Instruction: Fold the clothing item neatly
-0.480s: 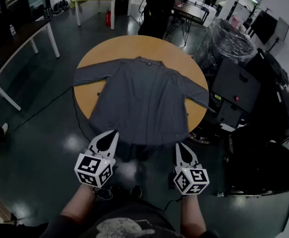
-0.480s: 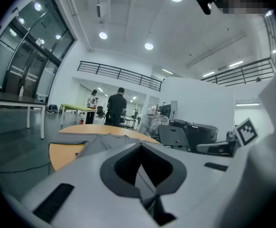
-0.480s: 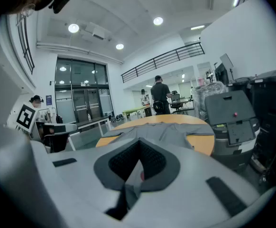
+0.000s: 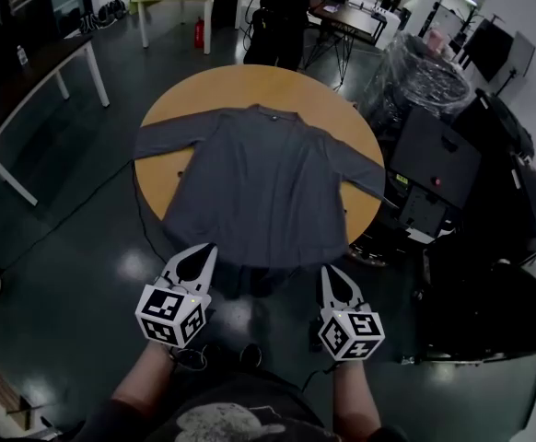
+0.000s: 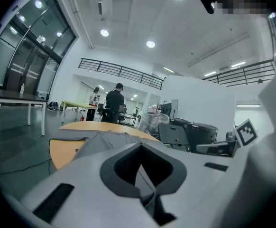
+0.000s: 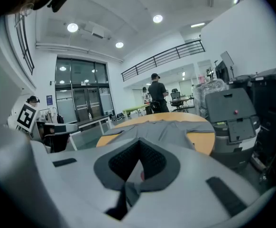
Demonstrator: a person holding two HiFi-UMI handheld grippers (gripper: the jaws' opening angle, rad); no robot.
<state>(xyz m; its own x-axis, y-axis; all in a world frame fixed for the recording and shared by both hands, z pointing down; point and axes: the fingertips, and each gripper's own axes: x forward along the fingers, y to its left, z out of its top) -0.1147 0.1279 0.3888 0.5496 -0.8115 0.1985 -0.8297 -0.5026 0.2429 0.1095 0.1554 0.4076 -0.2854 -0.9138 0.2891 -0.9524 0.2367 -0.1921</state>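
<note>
Two tools closed: left tool [image 4: 210, 248], right tool [image 4: 328, 271], facing sweater [image 4: 259, 187].

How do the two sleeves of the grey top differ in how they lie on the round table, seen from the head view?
The sleeve at picture left runs out almost straight sideways, while the sleeve at picture right slants down toward the person. The sleeve at picture left leaves a wider wedge of bare table beside the garment's body than the sleeve at picture right does. Shared: both lie spread flat and unfolded, with cuffs near the table's rim.
</note>
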